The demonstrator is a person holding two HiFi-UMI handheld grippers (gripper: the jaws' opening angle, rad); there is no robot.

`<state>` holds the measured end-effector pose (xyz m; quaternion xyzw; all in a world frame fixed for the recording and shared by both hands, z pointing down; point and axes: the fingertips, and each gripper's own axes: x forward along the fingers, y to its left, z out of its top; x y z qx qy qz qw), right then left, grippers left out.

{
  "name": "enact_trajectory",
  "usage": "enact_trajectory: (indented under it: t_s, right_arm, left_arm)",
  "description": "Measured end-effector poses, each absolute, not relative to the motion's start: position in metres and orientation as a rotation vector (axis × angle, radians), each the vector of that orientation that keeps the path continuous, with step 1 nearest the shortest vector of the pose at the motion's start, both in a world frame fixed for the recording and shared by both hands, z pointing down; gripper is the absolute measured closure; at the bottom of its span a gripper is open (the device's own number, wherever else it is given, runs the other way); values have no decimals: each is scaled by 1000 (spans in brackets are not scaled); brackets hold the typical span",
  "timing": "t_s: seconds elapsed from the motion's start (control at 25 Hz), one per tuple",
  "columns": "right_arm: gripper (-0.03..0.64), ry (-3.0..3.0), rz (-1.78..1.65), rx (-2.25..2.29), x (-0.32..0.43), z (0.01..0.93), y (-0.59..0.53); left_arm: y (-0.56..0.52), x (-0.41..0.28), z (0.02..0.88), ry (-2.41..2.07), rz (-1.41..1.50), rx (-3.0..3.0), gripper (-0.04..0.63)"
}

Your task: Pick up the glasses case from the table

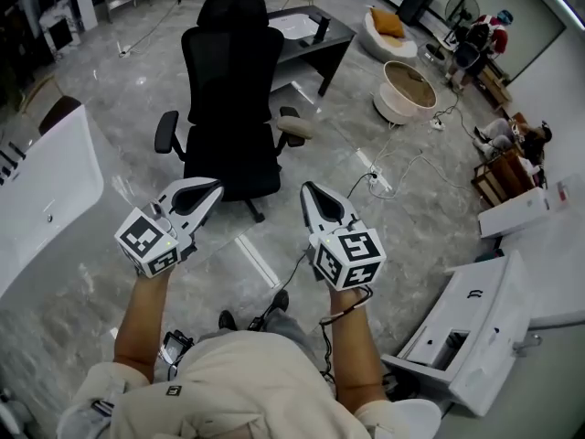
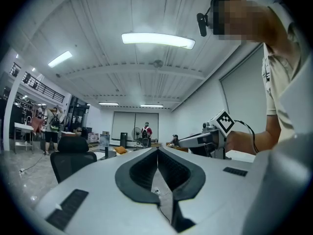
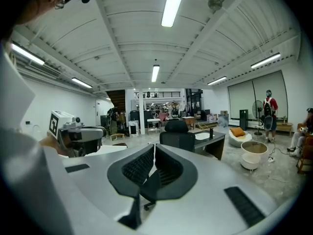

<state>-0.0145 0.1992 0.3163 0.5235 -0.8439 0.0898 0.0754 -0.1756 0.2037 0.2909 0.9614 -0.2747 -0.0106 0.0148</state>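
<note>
I cannot make out a glasses case in any view. A dark desk (image 1: 322,51) at the back holds a white sheet and a small dark object (image 1: 320,29), too small to identify. My left gripper (image 1: 216,190) is held in the air over the floor, shut with nothing between its jaws; in its own view the left gripper (image 2: 157,151) points level into the room. My right gripper (image 1: 306,190) hangs beside it, also shut and empty. In its own view the right gripper (image 3: 152,148) points towards a black office chair (image 3: 177,133).
The black office chair (image 1: 233,90) stands just beyond both grippers, in front of the desk. A white table (image 1: 46,181) is at the left and white equipment (image 1: 475,327) at the right. A round beige seat (image 1: 409,90) and floor cables (image 1: 402,167) lie beyond. People sit at the far right.
</note>
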Motion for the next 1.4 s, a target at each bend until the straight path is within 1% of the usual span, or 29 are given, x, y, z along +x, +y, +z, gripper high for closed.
enact_trajectory:
  t_s: [0.44, 0.96, 1.4]
  right_arm:
    - [591, -2617, 287, 1435, 24, 311, 127]
    - [591, -2682, 317, 1313, 61, 314, 67]
    - [591, -2691, 359, 1304, 130, 327, 44]
  left_arm:
    - [155, -131, 284, -986, -5, 2944, 578]
    - [109, -86, 284, -1102, 28, 2896, 578]
    - [88, -15, 287, -1101, 67, 2894, 578]
